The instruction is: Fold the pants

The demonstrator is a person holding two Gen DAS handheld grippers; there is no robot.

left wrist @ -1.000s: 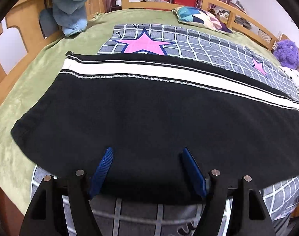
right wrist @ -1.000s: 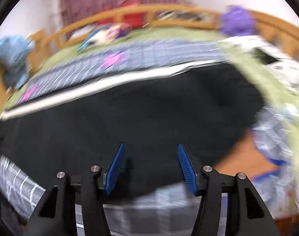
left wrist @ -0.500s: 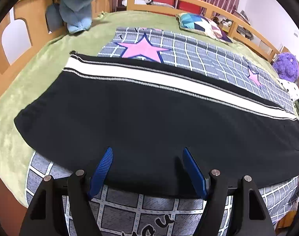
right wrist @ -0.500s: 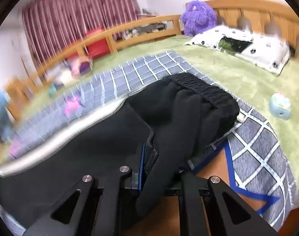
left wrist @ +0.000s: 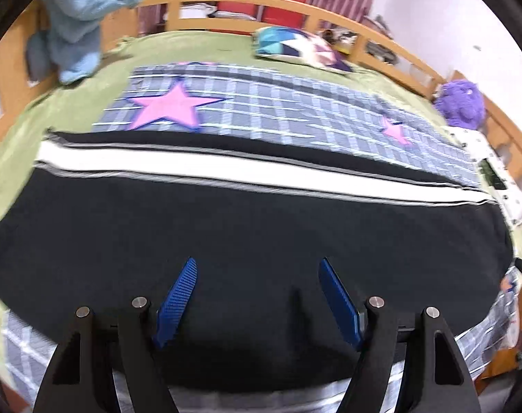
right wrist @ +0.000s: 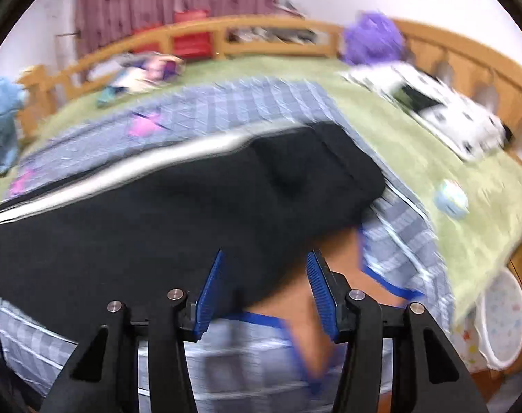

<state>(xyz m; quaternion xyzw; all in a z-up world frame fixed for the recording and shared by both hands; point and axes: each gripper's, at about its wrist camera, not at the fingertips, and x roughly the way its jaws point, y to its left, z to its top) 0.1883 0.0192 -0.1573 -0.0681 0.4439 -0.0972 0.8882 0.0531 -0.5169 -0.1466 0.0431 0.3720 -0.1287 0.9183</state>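
Black track pants (left wrist: 247, 234) with a white side stripe (left wrist: 226, 168) lie flat on a checked star-print blanket (left wrist: 295, 103) over a green bed cover (left wrist: 17, 130), their long axis running left to right across the bed and the striped edge on the far side. At the left, the left hand-held gripper (left wrist: 257, 282) hovers over the near black edge of the pants, pointing down and away, its blue pads (left wrist: 178, 292) standing well apart with only flat cloth beneath them and nothing gripped. Further right, the right hand-held gripper (right wrist: 264, 275) sits at the bunched right end of the pants (right wrist: 199, 206), where the near corner of the fabric falls between its blue pads (right wrist: 209, 282); its jaws have just been opening, and in this blurred view the pads appear clear of the cloth, so nothing looks held. An orange star on the blanket shows just past that corner. The right gripper looks the nearer to a graspable end, so a fold would likely carry that end leftward along the garment's length. A purple plush toy (right wrist: 371, 38) sits at the far right by the wooden bed rail (right wrist: 261, 31).
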